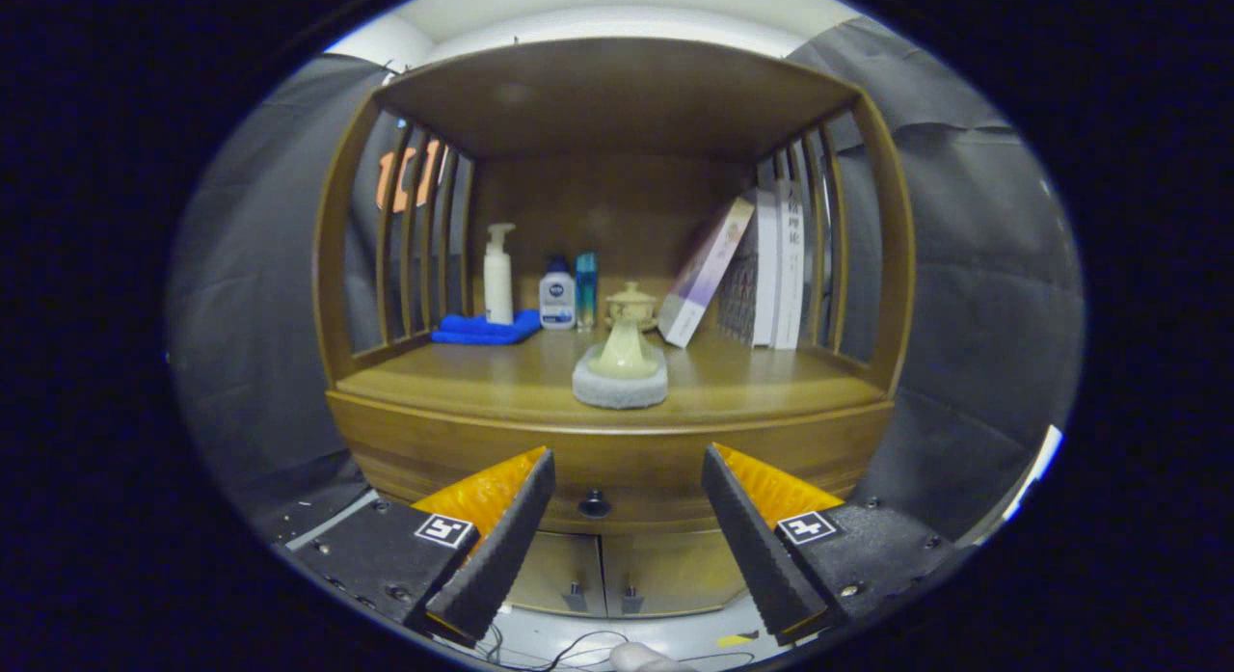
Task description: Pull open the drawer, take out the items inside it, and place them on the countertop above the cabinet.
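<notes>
Black cloth walls close off the booth around a wooden cabinet (617, 431). We see the gripper (627, 498) with its fingers spread wide, gripping nothing. Straight ahead between them sits the drawer (617, 479), shut, its knob (594, 503) slightly toward the left finger. Above it, on the table (771, 383), a pale pot on a grey pad (620, 378) stands near the front edge; open room lies either side. This fits items already placed, or none removed.

Gripper (628, 479) with jaws spread wide, empty, closed drawer's knob (594, 503) between them, countertop (771, 383) beyond
</notes>
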A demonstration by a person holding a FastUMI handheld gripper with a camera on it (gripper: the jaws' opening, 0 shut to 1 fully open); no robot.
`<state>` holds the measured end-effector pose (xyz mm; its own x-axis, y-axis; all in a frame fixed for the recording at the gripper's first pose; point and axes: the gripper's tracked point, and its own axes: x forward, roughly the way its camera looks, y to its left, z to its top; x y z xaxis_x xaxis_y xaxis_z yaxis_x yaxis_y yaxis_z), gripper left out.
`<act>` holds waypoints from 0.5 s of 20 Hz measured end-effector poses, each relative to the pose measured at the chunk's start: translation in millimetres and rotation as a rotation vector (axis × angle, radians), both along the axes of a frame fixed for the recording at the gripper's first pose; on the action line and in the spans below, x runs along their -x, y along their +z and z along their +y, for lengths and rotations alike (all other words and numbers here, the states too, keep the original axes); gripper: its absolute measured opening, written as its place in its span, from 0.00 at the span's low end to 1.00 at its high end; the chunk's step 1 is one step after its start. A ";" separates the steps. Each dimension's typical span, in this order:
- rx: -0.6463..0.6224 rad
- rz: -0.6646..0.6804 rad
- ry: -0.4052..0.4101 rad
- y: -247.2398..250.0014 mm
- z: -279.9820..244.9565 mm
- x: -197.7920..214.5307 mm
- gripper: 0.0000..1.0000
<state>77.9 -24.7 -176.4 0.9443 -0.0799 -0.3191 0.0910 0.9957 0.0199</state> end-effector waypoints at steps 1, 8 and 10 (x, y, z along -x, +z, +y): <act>-0.006 -0.019 0.006 15.3 -1.3 12.9 1.00; -0.044 -0.111 0.038 88.4 -5.1 104.4 1.00; -0.057 -0.137 0.038 104.2 -9.7 125.7 1.00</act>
